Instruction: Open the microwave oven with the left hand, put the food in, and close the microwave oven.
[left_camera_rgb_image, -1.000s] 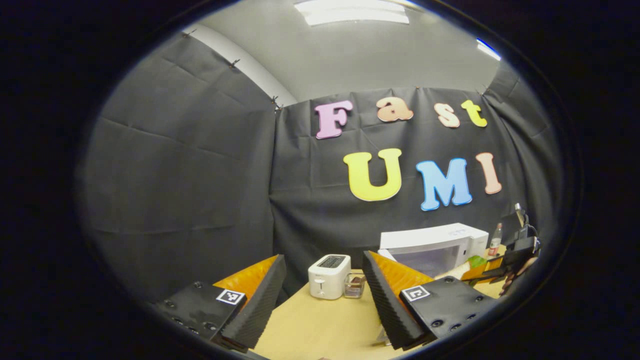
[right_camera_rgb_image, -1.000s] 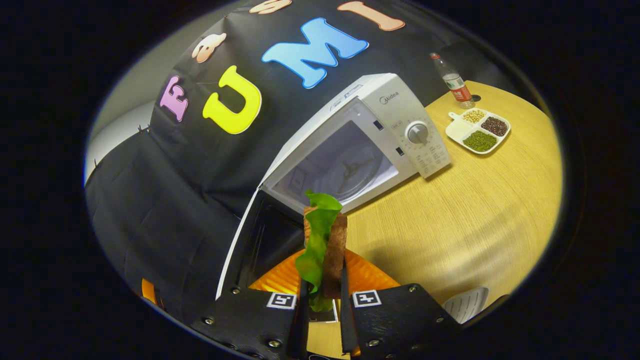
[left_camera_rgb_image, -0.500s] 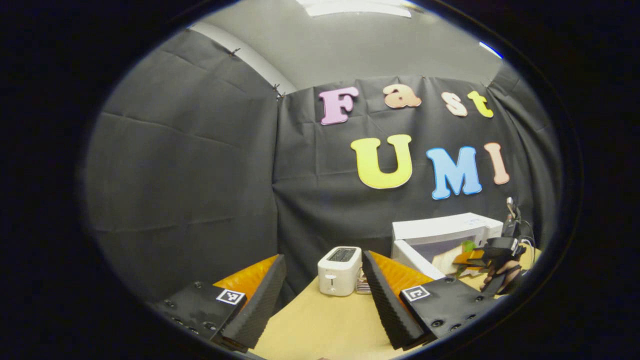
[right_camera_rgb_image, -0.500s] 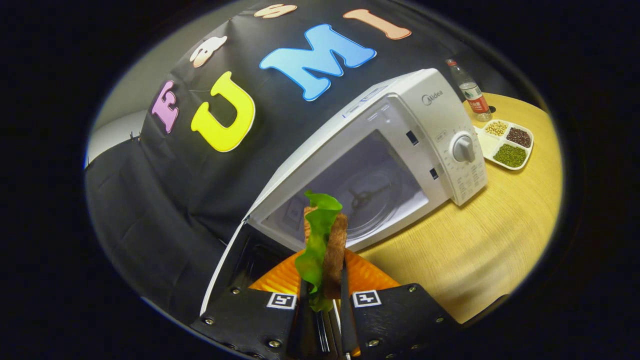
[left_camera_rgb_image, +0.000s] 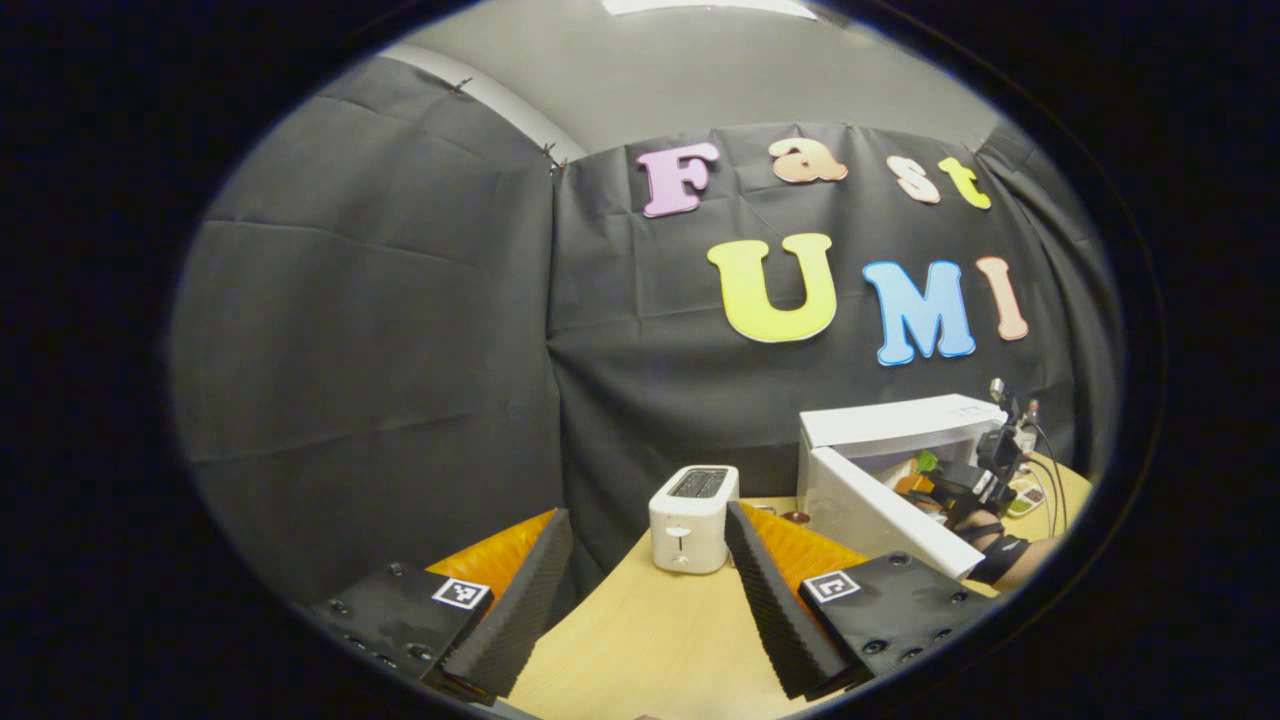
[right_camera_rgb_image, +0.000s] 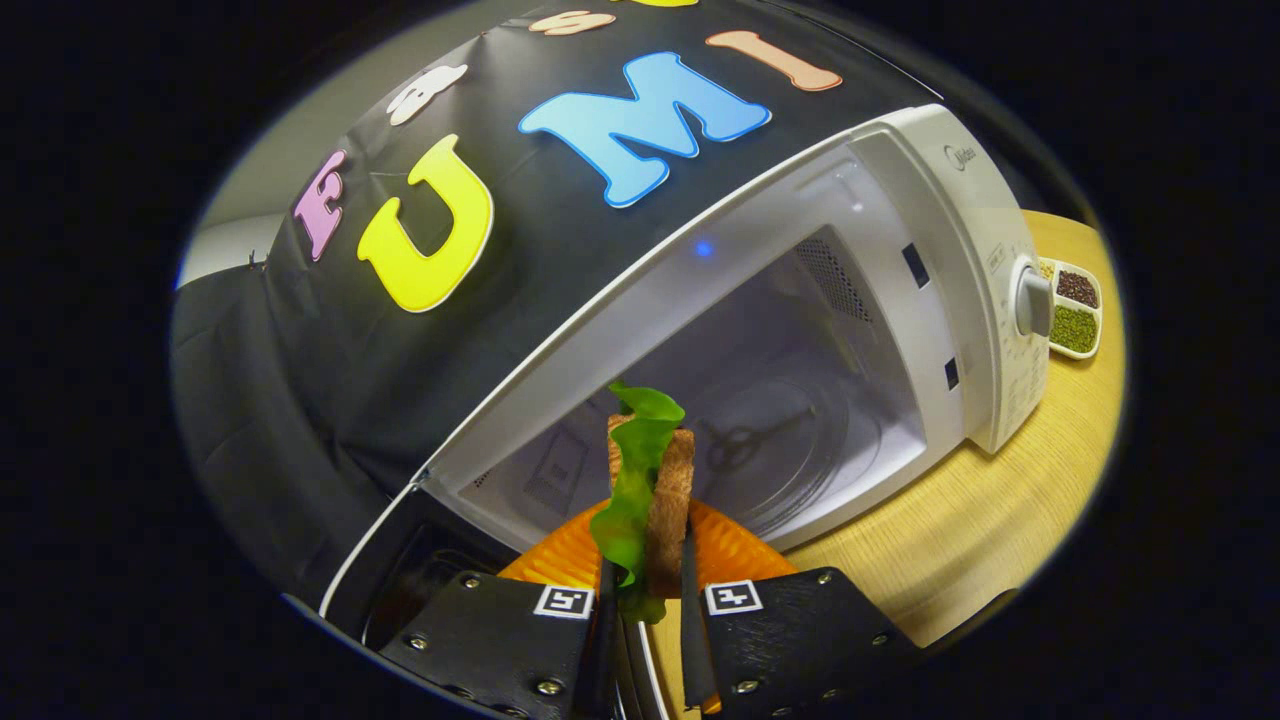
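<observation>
- Left of the microwave (left_camera_rgb_image: 900, 425), seen in the left gripper view: left gripper (left_camera_rgb_image: 645, 590) held low over the wooden table (left_camera_rgb_image: 640, 640), fingers wide apart and holding nothing.
- Between that gripper's fingers and nearer the cloth wall than them: white toaster (left_camera_rgb_image: 690, 518), standing just left of the microwave.
- At the microwave's left edge: door (left_camera_rgb_image: 880, 515) swung fully open toward the viewer, so the opening step looks done.
- Just in front of the microwave's opening, farther off in the same view: right gripper (left_camera_rgb_image: 940, 480) and the person's hand (left_camera_rgb_image: 985, 525) holding it, with a scrap of green at the tip.
- In front of the microwave cavity (right_camera_rgb_image: 800, 400), in the right gripper view: sandwich (right_camera_rgb_image: 650, 500) of brown bread and a frilly lettuce leaf, clamped upright between the right gripper's (right_camera_rgb_image: 645, 620) fingers, right at the mouth and seemingly not yet over the turntable (right_camera_rgb_image: 790, 450).
- Probably light and soft: bread likely to dent under a hard squeeze, lettuce limp and free to slide out from between the slices.
- Best held as now, across the flat bread faces low down, with gentle pressure; release only once the bottom edge rests on the glass plate, or likely to topple or fall apart.
- Right of the microwave, past its control dial (right_camera_rgb_image: 1030, 300): divided dish of beans (right_camera_rgb_image: 1075, 310) on the table, well clear of the work.
</observation>
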